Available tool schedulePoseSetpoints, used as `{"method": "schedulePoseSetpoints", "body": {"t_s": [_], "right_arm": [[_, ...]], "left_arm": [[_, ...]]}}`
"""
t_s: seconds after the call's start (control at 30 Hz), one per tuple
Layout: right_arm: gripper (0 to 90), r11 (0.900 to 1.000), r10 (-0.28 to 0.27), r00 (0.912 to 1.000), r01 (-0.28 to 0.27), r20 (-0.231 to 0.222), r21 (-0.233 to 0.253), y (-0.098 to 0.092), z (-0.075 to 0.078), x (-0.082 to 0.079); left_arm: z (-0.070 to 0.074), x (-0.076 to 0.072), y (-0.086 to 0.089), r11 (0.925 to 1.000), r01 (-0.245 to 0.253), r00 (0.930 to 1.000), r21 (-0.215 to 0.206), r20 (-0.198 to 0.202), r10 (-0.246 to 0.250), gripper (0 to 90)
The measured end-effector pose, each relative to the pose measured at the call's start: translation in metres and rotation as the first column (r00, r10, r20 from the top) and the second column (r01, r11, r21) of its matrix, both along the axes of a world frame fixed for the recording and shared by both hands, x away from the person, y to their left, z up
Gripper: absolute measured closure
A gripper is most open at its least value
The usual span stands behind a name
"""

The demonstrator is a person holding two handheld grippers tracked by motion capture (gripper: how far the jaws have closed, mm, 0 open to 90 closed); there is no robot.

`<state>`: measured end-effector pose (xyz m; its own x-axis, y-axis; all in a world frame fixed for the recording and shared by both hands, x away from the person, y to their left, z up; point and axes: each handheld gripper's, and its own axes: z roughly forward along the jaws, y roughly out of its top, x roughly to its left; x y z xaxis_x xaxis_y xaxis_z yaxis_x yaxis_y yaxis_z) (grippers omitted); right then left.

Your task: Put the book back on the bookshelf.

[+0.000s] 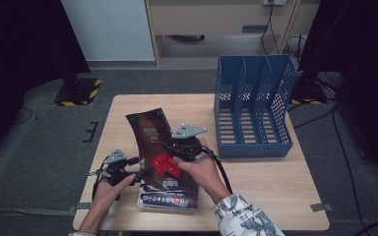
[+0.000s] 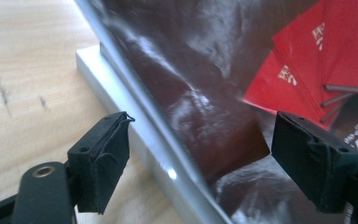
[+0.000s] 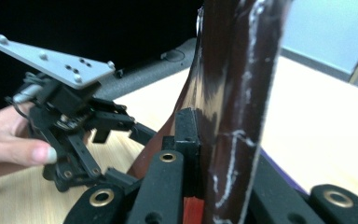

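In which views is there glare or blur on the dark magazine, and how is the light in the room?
High view: the table is lit and the room's sides are dark. Left gripper view: white glare streaks on the glossy magazine cover, whose near edge is blurred. Right gripper view: the magazine is close and soft, with glare lines.

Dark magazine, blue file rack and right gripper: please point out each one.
dark magazine (image 1: 150, 129), high view, its lifted upper cover.
blue file rack (image 1: 254, 147), high view, its low front wall.
right gripper (image 1: 170, 147), high view, between its fingertips.
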<state>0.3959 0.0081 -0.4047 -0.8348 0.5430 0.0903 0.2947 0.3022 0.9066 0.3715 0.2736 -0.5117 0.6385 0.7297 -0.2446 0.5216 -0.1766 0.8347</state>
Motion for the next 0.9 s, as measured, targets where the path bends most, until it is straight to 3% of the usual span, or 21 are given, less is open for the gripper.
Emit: {"method": "schedulePoseSetpoints", "body": {"t_s": [0.17, 0.3, 0.33, 0.37, 0.4, 0.43, 0.5, 0.53, 0.77, 0.8, 0.9], "right_arm": [[86.4, 1.000, 0.014, 0.9997, -0.014, 0.019, 0.010, 0.005, 0.006, 0.001], [86.5, 1.000, 0.026, 0.9993, -0.027, 0.026, 0.016, 0.009, 0.009, 0.001], [86.6, 0.999, 0.029, 0.9992, -0.029, 0.027, 0.017, 0.009, 0.010, 0.001], [86.6, 0.999, 0.029, 0.9992, -0.029, 0.027, 0.017, 0.009, 0.010, 0.001], [86.6, 0.999, 0.032, 0.9989, -0.033, 0.034, 0.020, 0.009, 0.009, 0.002], [86.6, 0.999, 0.032, 0.9989, -0.033, 0.034, 0.020, 0.009, 0.009, 0.002], [86.6, 0.999, 0.033, 0.9988, -0.034, 0.037, 0.022, 0.008, 0.008, 0.003], [86.5, 0.999, 0.033, 0.9988, -0.034, 0.037, 0.026, 0.008, 0.007, 0.004], [85.1, 0.999, 0.013, 0.9991, -0.014, 0.041, 0.028, 0.001, 0.004, 0.007], [85.2, 1.000, 0.005, 0.9990, -0.006, 0.044, 0.025, -0.002, 0.003, 0.009], [85.5, 1.000, -0.002, 0.9990, 0.001, 0.044, 0.020, -0.005, 0.004, 0.010]], "left_arm": [[0.000, 0.004, 0.000, 0.9986, 0.013, 0.9997, -0.051, 0.022, -0.012, 18.9], [0.002, 0.005, 0.002, 0.9981, 0.017, 0.9995, -0.059, 0.028, -0.015, 27.4], [0.003, 0.005, 0.008, 0.9962, -0.011, 0.9997, -0.086, 0.022, 0.013, 38.7], [0.003, 0.005, 0.008, 0.9962, -0.011, 0.9997, -0.086, 0.022, 0.013, 46.3], [0.006, 0.004, 0.015, 0.9917, -0.029, 0.9992, -0.126, 0.023, 0.033, 53.6], [0.006, 0.004, 0.015, 0.9917, -0.029, 0.9992, -0.126, 0.023, 0.033, 60.0], [0.009, 0.003, 0.018, 0.9874, -0.038, 0.9987, -0.154, 0.027, 0.043, 64.0], [0.010, 0.003, 0.018, 0.9871, -0.036, 0.9987, -0.156, 0.030, 0.041, 69.6], [0.019, 0.000, 0.018, 0.9896, -0.057, 0.9972, -0.132, 0.040, 0.063, 79.0], [0.023, -0.002, 0.018, 0.9922, -0.072, 0.9943, -0.102, 0.071, 0.080, 80.8], [0.026, -0.003, 0.018, 0.9927, -0.086, 0.9910, -0.085, 0.096, 0.094, 82.6]]}}
